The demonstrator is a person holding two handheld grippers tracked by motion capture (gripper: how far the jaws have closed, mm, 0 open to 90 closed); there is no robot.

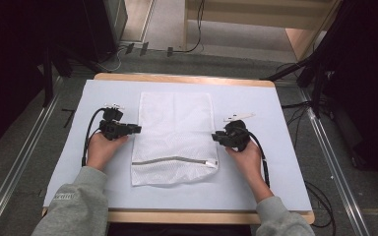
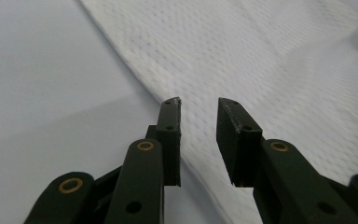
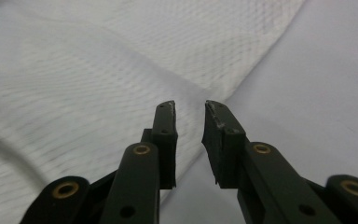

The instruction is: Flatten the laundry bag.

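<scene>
White table [image 1: 69, 162] bears one mesh bag [image 1: 174, 132] between two parted hand-held grippers.

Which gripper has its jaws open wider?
The left gripper, at the mesh bag's left edge: the gap between its jaws looks wider than the right gripper's.

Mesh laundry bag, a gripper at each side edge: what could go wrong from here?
1. Both the left gripper and the right gripper are open with only a narrow gap, so either might pinch one mesh layer or miss the edge.
2. The mesh laundry bag lies loose on the white table cover; uneven pulls could skew or bunch it.
3. The zipper end looks slightly open and might snag.
</scene>
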